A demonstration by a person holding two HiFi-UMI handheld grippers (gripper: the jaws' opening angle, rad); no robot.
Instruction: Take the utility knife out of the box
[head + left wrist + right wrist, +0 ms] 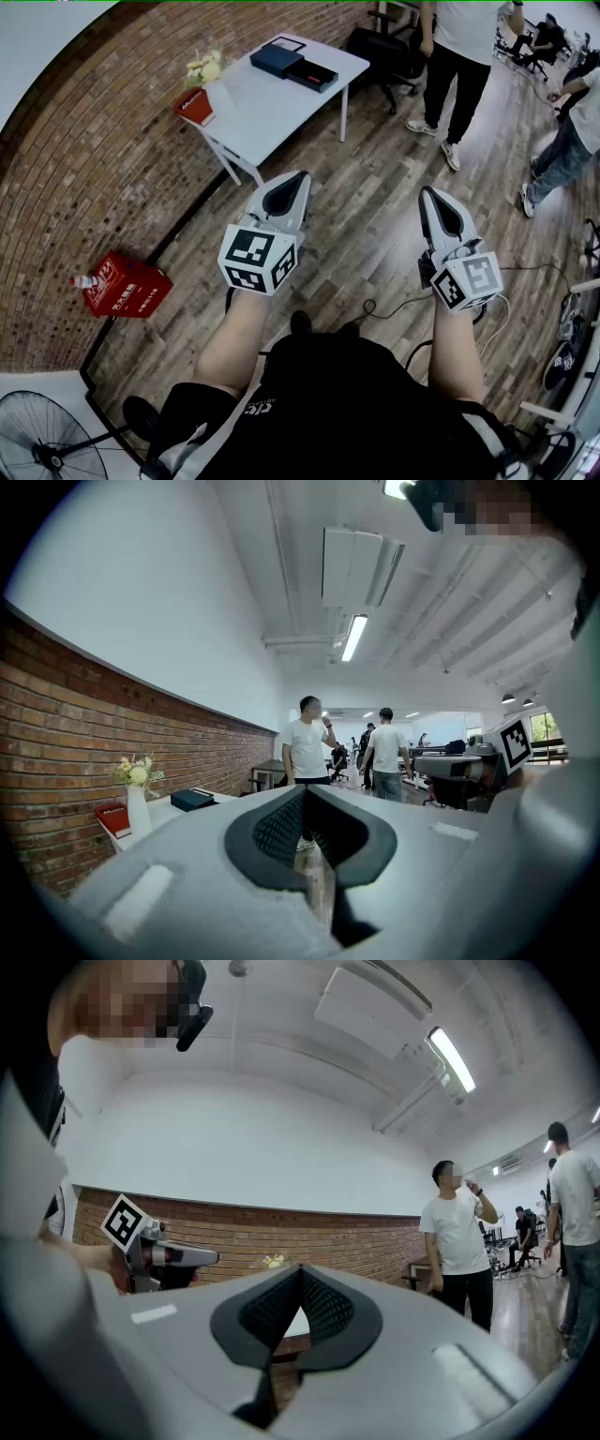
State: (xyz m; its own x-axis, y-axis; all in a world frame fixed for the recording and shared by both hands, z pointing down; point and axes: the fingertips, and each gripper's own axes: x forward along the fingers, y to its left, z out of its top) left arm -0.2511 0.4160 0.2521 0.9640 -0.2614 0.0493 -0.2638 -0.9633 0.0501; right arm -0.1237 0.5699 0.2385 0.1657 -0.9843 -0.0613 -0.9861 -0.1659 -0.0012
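Observation:
A white table [262, 112] stands far ahead by the brick wall. On it lie a dark blue box [276, 59] and beside it a shallow dark tray [312, 75]. No utility knife shows in any view. My left gripper [298, 178] and right gripper [433, 193] are held level over the wooden floor, well short of the table, both shut with nothing between the jaws. In the left gripper view the shut left gripper [305, 794] faces the blue box [192, 799]. The right gripper view shows the shut right gripper [300, 1274] with the left gripper [155, 1255] off to its left.
A red box [194, 105] and a vase of flowers [204, 69] stand at the table's near end. A red crate [127, 286] and a fan [47, 450] are on the floor at left. People [459, 66] stand right of the table, a black chair [380, 47] behind it. Cables [394, 305] trail across the floor.

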